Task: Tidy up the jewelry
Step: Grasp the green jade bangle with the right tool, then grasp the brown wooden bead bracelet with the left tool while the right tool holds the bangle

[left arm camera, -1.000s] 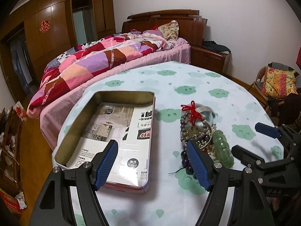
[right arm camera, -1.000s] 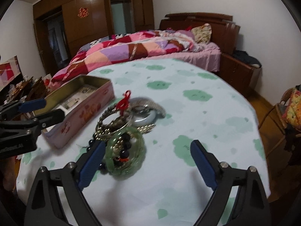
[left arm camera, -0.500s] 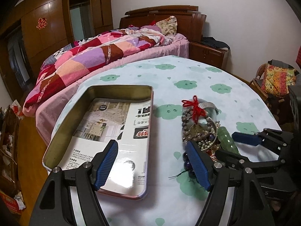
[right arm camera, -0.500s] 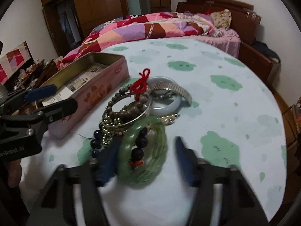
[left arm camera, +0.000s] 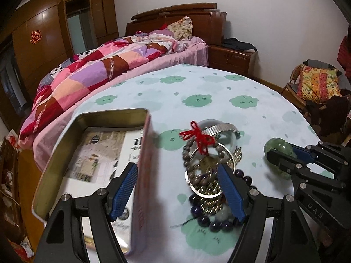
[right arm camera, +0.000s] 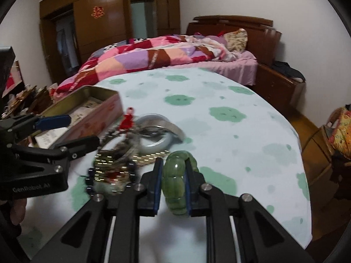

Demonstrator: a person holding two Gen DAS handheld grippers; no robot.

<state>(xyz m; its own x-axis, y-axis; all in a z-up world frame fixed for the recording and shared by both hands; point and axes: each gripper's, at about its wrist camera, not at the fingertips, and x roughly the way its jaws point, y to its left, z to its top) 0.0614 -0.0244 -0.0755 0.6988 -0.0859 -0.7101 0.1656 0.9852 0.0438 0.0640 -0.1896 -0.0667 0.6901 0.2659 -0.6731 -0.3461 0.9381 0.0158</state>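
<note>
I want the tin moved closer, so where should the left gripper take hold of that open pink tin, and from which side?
Take the pink tin by its long side wall nearest the jewelry pile, coming down from above. That thin upright wall already stands between the left gripper's open fingers, one over the tin's inside and one outside, so closing there would likely pinch it. The tin's full width looks too broad for the jaws.

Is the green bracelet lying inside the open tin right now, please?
No, the green bracelet is clamped between the right gripper pads, outside the tin.
</note>
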